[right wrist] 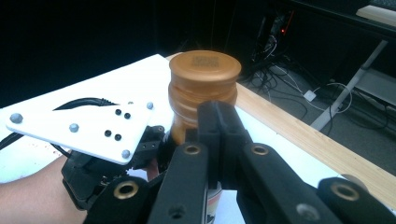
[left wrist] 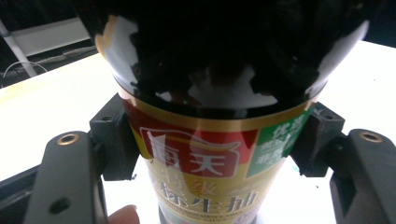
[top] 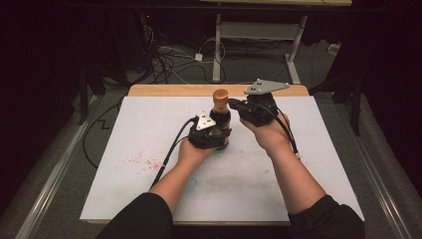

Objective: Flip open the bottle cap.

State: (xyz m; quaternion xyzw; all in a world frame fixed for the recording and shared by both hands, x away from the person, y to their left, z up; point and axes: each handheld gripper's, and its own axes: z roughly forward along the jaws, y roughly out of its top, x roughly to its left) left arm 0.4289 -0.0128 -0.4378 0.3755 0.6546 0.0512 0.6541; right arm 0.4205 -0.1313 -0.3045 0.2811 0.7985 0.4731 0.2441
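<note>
A dark sauce bottle (top: 221,115) with an orange-brown cap (top: 220,95) stands upright on the white mat (top: 149,129). My left gripper (top: 215,135) is shut on the bottle's lower body. In the left gripper view its pads (left wrist: 114,140) press both sides of the red, gold and green label (left wrist: 205,158). My right gripper (top: 233,103) is level with the bottle's neck, just right of it. Its jaws are shut together with nothing between them, and their tips (right wrist: 218,133) sit just in front of the neck, below the cap (right wrist: 204,70).
The mat lies on a wooden table whose far edge (top: 169,90) shows bare wood. Red stains (top: 142,161) mark the mat at the left. Cables (top: 169,59) and desk legs (top: 217,50) are on the floor beyond the table. A cable (top: 171,149) trails from the left gripper.
</note>
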